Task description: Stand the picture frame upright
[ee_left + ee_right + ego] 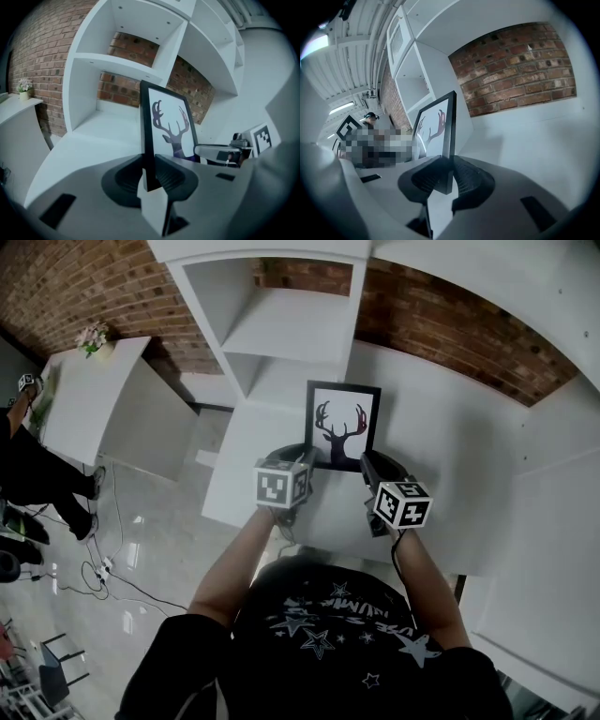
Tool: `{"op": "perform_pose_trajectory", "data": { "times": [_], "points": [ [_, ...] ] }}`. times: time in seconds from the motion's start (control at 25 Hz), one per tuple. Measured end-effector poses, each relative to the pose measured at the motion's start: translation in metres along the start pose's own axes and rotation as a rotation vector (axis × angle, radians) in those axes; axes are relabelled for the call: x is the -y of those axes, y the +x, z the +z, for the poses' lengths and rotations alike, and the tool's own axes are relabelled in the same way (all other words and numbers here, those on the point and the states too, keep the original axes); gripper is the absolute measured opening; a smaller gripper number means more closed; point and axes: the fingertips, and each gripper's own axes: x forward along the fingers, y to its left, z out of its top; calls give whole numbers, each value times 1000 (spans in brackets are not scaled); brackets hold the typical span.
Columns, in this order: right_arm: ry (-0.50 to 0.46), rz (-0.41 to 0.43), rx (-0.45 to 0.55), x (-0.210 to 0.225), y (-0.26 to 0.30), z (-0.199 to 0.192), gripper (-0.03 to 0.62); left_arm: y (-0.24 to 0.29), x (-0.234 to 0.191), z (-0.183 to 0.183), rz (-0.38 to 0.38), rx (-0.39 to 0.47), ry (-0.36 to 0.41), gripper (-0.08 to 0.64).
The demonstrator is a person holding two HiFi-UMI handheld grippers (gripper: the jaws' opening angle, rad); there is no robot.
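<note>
You've got the picture frame (343, 426) dead ahead at 12 o'clock, deer print facing you, on the white counter (459, 456) in front of the brick wall (441, 324), with the open shelves (281, 329) up at 11 o'clock. Your left gripper (150, 176) is clamped on the frame's black left edge down at its 7 o'clock corner, pads pressing either side of the moulding. Your right gripper (446, 176) bites the right edge at 5 o'clock in the same way. So both are gripping the frame, low down, one per side.

It looks close to vertical from here, so I'd call this the settling part of the job. Whether the bottom edge is fully down on the counter, I can't tell, and the back prop is hidden. Lower both sides level so neither corner lands first. Lean the top a touch toward 12 o'clock, onto whatever supports it behind. Test before you commit: ease one side's squeeze first and watch for wobble. Then draw each gripper straight out sideways, toward 9 and 3 o'clock, without dragging the edge along.
</note>
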Motion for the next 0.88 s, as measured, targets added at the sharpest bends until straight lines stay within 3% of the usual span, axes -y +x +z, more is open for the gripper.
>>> {"op": "perform_pose_trajectory", "data": {
  "times": [0.68,0.88],
  "points": [
    [-10,-104,-24,19,42,-14,86,39,-25,2,-78,-47,69,92],
    [-30,-124,-39,26,55,-14,87,52,-33,7,-70,-38,111,92]
  ]
}}
